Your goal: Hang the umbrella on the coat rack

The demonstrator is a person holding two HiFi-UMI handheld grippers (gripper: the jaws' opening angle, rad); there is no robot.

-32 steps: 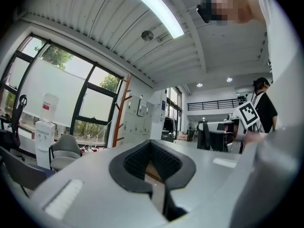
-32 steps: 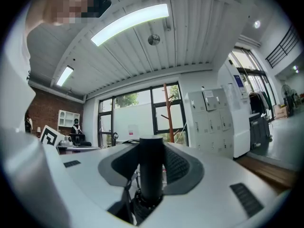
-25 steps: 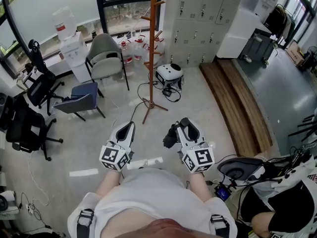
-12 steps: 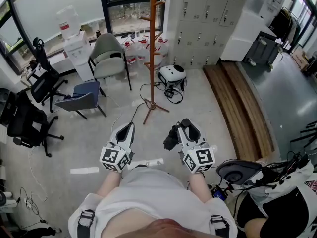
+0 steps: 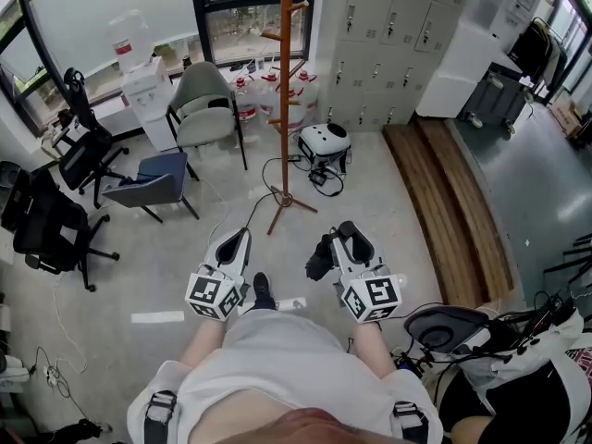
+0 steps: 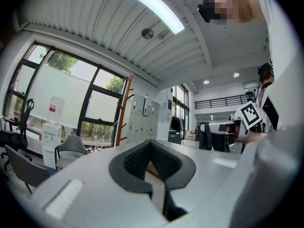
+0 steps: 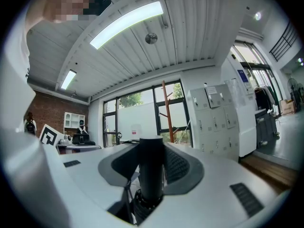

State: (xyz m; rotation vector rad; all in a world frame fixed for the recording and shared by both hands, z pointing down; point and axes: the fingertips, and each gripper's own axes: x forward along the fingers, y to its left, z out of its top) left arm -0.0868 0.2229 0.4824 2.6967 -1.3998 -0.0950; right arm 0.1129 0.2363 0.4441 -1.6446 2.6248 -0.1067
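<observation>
Right gripper (image 5: 351, 236): jaws are pinching the black cylindrical handle of the umbrella (image 7: 152, 167), which is standing upright between the pads.
Umbrella, head view: a dark bundle is showing just left of the right gripper, hanging above the floor and well apart from the rack.
Left gripper (image 5: 237, 241): pads are pressing together at the tips, with nothing between them; it is sitting beside the right gripper.
Coat rack (image 5: 285, 100): wooden pole with angled pegs, standing upright on the floor ahead of both grippers.
Surroundings: a grey chair (image 5: 202, 109) is standing left of the rack, and grey lockers (image 5: 388, 26) are lining the wall to its right.
</observation>
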